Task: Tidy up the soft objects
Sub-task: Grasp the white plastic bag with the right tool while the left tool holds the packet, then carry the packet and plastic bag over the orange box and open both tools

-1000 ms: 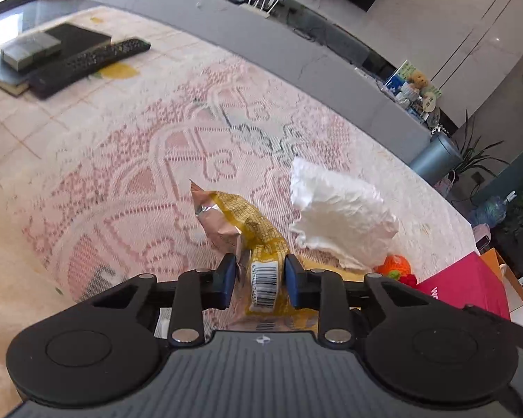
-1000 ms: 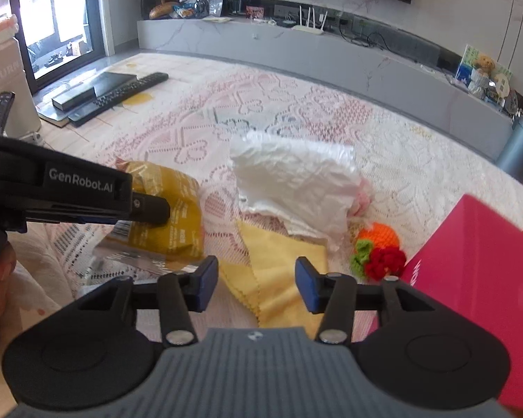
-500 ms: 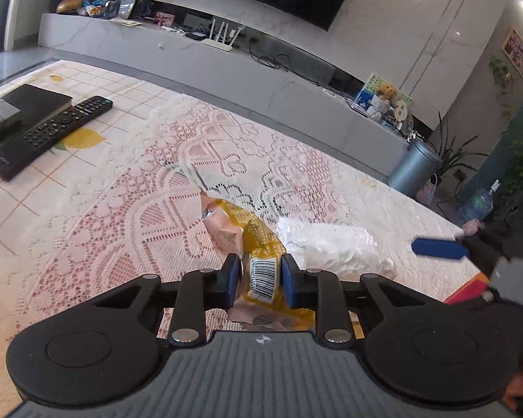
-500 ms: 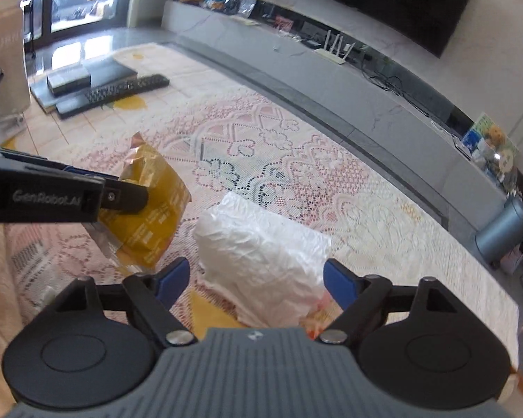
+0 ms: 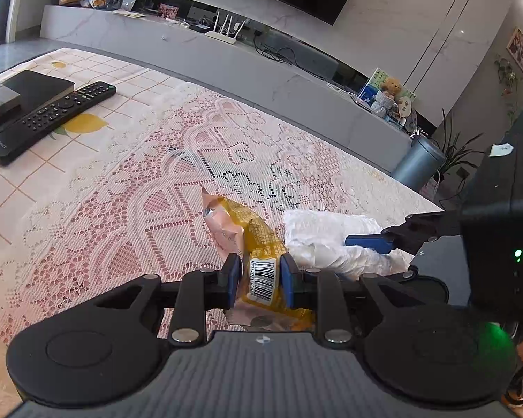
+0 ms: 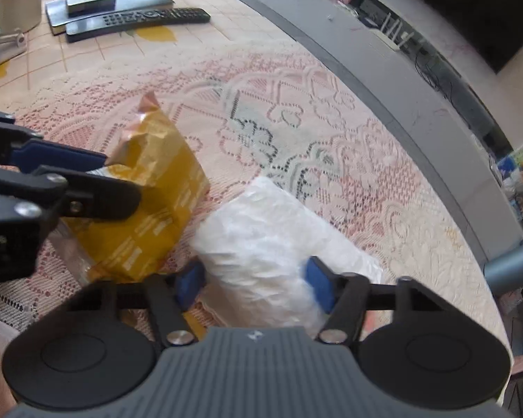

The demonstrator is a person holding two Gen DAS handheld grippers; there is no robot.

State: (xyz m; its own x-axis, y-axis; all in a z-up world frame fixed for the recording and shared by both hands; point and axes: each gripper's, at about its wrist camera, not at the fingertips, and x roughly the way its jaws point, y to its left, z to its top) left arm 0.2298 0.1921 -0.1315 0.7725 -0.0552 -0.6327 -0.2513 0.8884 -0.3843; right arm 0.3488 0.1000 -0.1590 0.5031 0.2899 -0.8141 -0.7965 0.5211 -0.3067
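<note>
Left wrist view: the left gripper (image 5: 260,280) is clamped on the yellow snack bag (image 5: 252,244), barcode facing the camera, the bag's lower end hidden behind the gripper body. Just beside it lies the white plastic package (image 6: 268,240) on the lace tablecloth (image 5: 129,188), away from the table's far edge. The right gripper (image 6: 254,284) stands wide, its pads on either side of the package's near end; whether they touch it is unclear. A remote control (image 5: 52,116) lies toward the far left corner.

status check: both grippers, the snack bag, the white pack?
Left gripper shut on yellow snack bag. Right gripper open, straddling white pack. Nothing blocking.
</note>
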